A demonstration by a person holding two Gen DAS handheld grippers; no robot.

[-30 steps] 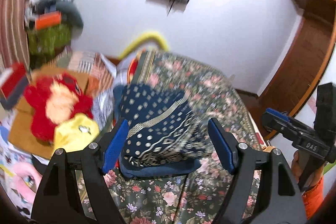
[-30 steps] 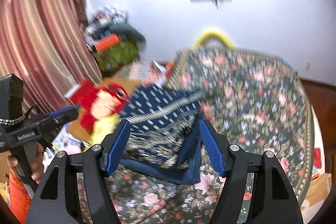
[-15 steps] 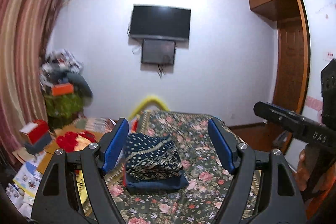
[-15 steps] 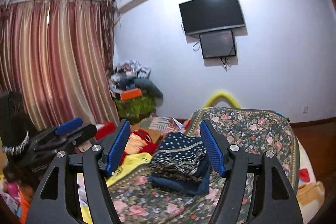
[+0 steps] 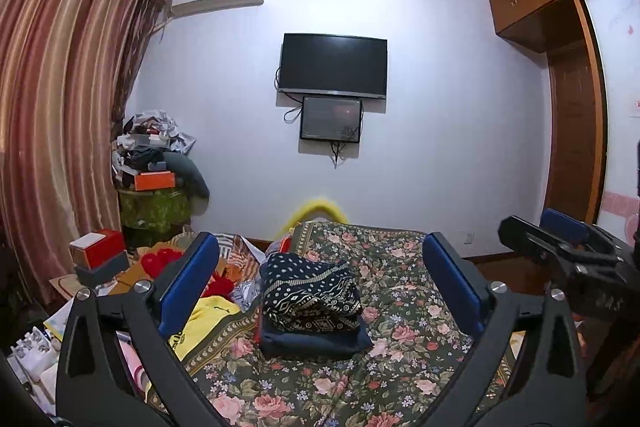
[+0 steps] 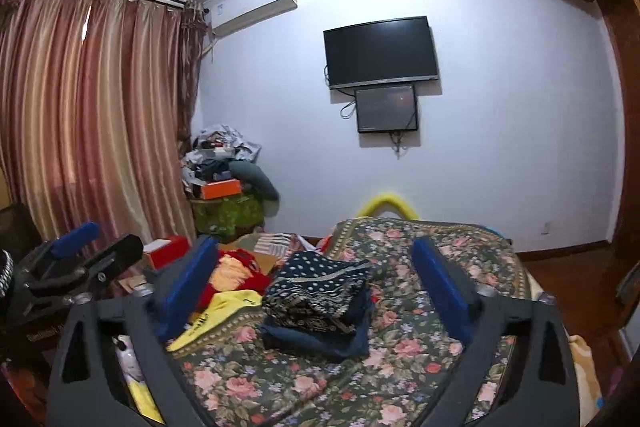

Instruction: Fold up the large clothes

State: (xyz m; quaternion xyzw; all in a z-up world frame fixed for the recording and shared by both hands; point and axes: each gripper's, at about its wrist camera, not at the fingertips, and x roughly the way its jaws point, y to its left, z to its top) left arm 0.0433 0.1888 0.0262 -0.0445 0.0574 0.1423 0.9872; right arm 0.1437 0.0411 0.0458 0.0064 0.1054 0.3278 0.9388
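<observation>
Left wrist view shows pretty much the whole bedroom, so going big to small: the bed (image 5: 404,359) with its floral cover takes up the middle, and that's my work surface, flat and roomy enough for large clothes. On it, toward the left side, sits the folded stack (image 5: 310,305): a dotted, patterned navy piece on top of a plain navy one, edges more or less squared. I'd say it's parked there so the rest of the cover stays free for the next garment.

Off the bed's left edge there's a yellow garment (image 5: 202,321) and some red clothes (image 6: 236,273), loose and unfolded, probably my to-do pile, though that corner is cluttered and I can't tell how many pieces are in it.

My left gripper (image 5: 320,279) has just been opening and its jaws stand wide, nothing between the pads; the stack only lines up behind the gap. Same story for my right gripper (image 6: 316,281), spread wide and empty. Both hang well back from the stack, which reads to me like this fold is done and let go.
</observation>
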